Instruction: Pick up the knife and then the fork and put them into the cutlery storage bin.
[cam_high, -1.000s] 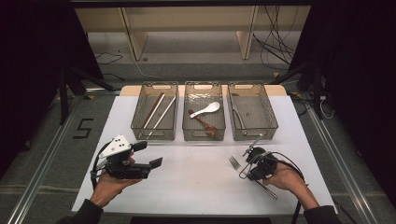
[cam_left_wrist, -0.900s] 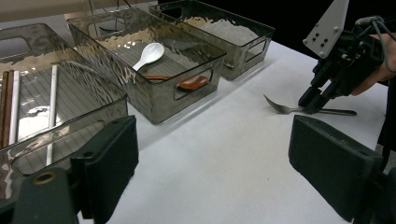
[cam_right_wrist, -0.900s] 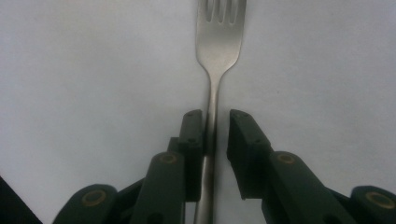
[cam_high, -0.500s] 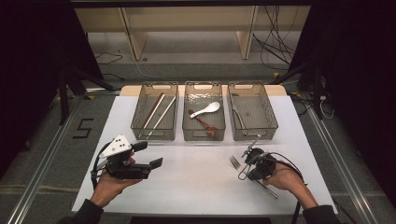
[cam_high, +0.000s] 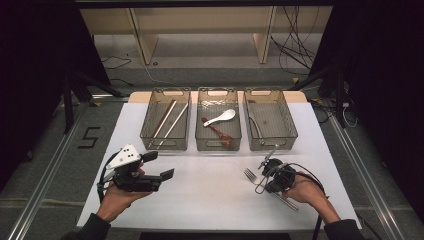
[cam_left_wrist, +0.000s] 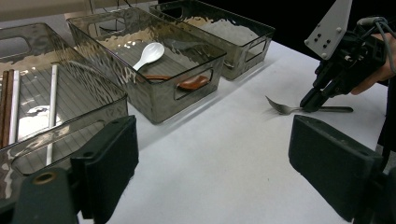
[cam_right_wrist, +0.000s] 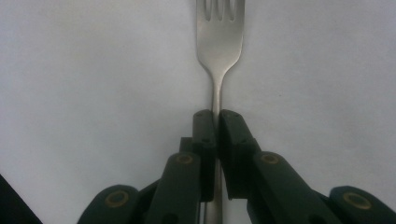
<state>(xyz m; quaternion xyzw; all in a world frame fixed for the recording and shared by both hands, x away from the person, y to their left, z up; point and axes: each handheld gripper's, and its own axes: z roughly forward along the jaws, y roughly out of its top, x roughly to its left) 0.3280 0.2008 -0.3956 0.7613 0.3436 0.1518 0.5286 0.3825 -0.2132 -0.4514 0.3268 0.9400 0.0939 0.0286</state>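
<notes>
My right gripper (cam_right_wrist: 215, 122) has just been closing its jaws, and they now pinch the neck of the fork (cam_right_wrist: 219, 42) just behind the tines, with the handle running back between them. The fork lies flat on the white surface (cam_high: 210, 195) near its right front corner, tines pointing toward the middle. I judge the grasp made, so the lift can come next; the thin, slick handle could twist in so narrow a pinch. Beyond it, along the far edge, stand three clear bins: the right bin (cam_high: 285, 135) nearest, the middle bin (cam_high: 200, 135) holding a white spoon (cam_high: 220, 118), the left bin (cam_high: 147, 132) holding chopsticks (cam_high: 170, 120). My left gripper (cam_high: 162, 165) hovers at the left front, jaws wide and empty.
</notes>
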